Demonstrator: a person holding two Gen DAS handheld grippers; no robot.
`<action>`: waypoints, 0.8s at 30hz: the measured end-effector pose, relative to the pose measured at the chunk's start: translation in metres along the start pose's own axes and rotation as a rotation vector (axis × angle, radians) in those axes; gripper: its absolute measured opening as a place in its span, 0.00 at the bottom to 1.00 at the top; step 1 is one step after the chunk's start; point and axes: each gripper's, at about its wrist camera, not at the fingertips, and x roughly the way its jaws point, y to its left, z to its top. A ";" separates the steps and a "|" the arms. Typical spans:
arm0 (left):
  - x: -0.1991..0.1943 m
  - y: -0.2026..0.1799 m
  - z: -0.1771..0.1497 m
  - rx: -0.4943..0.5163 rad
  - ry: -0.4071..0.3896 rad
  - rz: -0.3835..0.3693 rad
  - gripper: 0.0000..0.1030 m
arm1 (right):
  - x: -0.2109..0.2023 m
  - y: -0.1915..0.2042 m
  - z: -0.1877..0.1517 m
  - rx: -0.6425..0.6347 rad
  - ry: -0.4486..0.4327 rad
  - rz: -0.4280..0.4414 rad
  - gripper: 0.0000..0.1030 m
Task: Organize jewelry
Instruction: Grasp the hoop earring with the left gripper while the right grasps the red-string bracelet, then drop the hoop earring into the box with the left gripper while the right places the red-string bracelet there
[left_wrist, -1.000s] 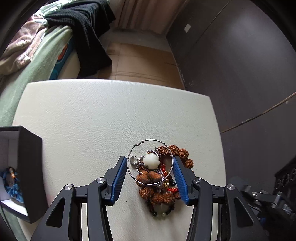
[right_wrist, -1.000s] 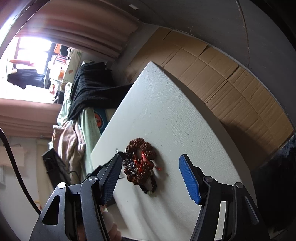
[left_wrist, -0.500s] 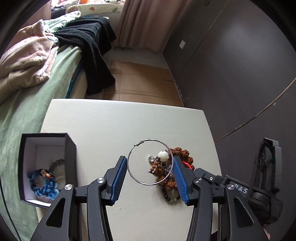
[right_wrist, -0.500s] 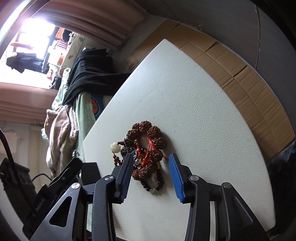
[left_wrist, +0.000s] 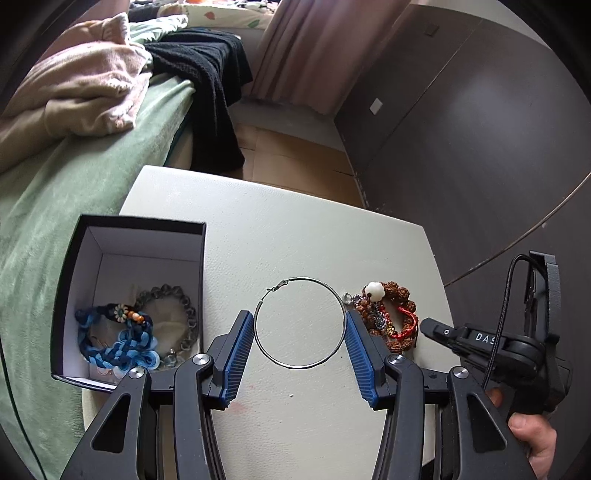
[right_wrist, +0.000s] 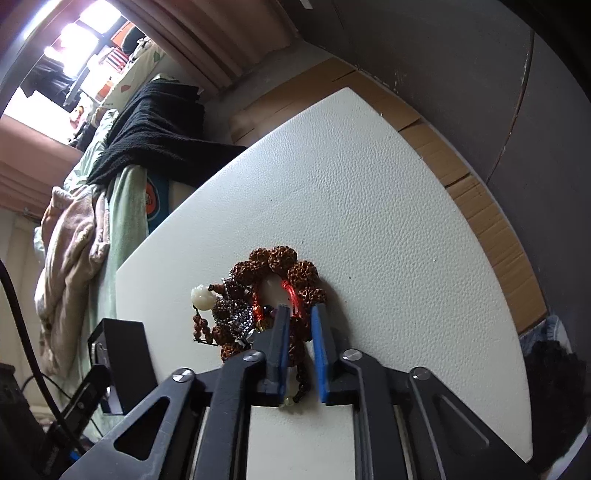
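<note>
White counter (left_wrist: 295, 240) being worked beside bed. Wire hoop (left_wrist: 300, 323), light, springy, being carried across its rim in left tool (left_wrist: 300, 345) toward box (left_wrist: 66, 280). Bead bundle (right_wrist: 273, 295), limp, being pinched by just-closing right tool (right_wrist: 297, 332).

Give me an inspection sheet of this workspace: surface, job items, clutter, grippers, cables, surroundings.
Surface: white textured tabletop.
Job's things: thin silver wire hoop; tangled pile of brown seed-bead bracelets; black open box holding blue braided and grey chain pieces.
Clutter: nothing seen.
Grippers: left gripper holds the hoop across its width; right gripper has just closed on the pile.
Cables: black cord on the right gripper.
Surroundings: bed with green cover, black knit cloth, dark wall.
</note>
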 end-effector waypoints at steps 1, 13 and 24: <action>0.000 0.003 -0.001 -0.004 -0.005 -0.013 0.50 | -0.003 -0.001 0.000 -0.002 -0.011 -0.017 0.07; -0.024 0.024 0.000 -0.016 -0.036 -0.066 0.50 | -0.019 0.001 -0.001 -0.025 -0.070 -0.040 0.04; -0.036 0.033 0.002 -0.041 -0.058 -0.069 0.50 | 0.003 0.042 -0.016 -0.186 -0.093 -0.217 0.30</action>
